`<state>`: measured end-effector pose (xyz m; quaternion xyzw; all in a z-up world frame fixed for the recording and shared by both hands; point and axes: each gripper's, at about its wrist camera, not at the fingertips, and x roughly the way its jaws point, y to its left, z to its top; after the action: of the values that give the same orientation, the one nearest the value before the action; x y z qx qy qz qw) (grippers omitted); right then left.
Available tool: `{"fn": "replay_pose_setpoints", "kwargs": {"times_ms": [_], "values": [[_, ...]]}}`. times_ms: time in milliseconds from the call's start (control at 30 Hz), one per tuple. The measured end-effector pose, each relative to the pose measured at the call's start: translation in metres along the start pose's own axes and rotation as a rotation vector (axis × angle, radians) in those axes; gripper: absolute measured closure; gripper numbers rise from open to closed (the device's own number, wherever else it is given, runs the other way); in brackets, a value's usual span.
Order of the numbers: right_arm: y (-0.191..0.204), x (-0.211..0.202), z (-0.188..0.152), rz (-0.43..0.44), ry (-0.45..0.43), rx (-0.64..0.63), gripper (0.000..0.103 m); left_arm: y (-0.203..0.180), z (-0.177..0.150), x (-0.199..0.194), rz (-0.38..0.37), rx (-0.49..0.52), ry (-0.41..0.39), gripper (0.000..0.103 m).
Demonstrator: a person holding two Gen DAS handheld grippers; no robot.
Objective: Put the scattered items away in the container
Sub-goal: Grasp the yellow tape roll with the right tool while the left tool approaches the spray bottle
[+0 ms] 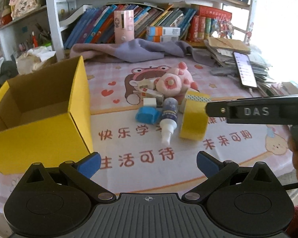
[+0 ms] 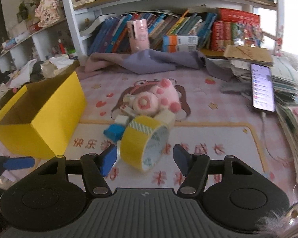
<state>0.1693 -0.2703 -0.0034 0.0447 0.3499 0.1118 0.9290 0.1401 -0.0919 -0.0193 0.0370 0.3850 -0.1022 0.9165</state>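
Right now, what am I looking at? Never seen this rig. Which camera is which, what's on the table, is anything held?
There is no robot arm. A person holds a hand-held two-finger gripper in each hand, and each gripper carries a fisheye camera looking forward along its fingers.

The left wrist view shows the left gripper, open with nothing between its blue pads. The right gripper's side reaches in from the right edge.

The right wrist view shows the right gripper with its jaws either side of the yellow tape roll; the pads do not seem to press on it, so nothing is held yet.

On the pink printed mat stand an open yellow box and a pile: the tape, a plush toy, a small spray bottle and a blue object. A phone lies on stacked papers.
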Motion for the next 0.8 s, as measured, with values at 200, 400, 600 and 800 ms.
{"fn": "replay_pose_setpoints", "kwargs": {"times_ms": [200, 400, 600, 800], "values": [[-0.013, 0.039, 0.022, 0.089, 0.07, 0.013, 0.042, -0.004, 0.016, 0.009, 0.085, -0.018, 0.028, 0.0], [-0.026, 0.064, 0.034, 0.206, 0.126, 0.038, 0.075, -0.015, 0.03, 0.019, 0.124, -0.011, 0.053, 0.0], [-0.038, 0.045, 0.042, 0.217, 0.079, -0.044, 0.092, -0.031, 0.042, 0.041, 0.104, 0.003, 0.075, 0.0], [-0.064, 0.029, 0.045, 0.059, 0.064, -0.139, 0.096, -0.053, 0.05, 0.074, 0.07, 0.062, 0.111, 0.005]]}}
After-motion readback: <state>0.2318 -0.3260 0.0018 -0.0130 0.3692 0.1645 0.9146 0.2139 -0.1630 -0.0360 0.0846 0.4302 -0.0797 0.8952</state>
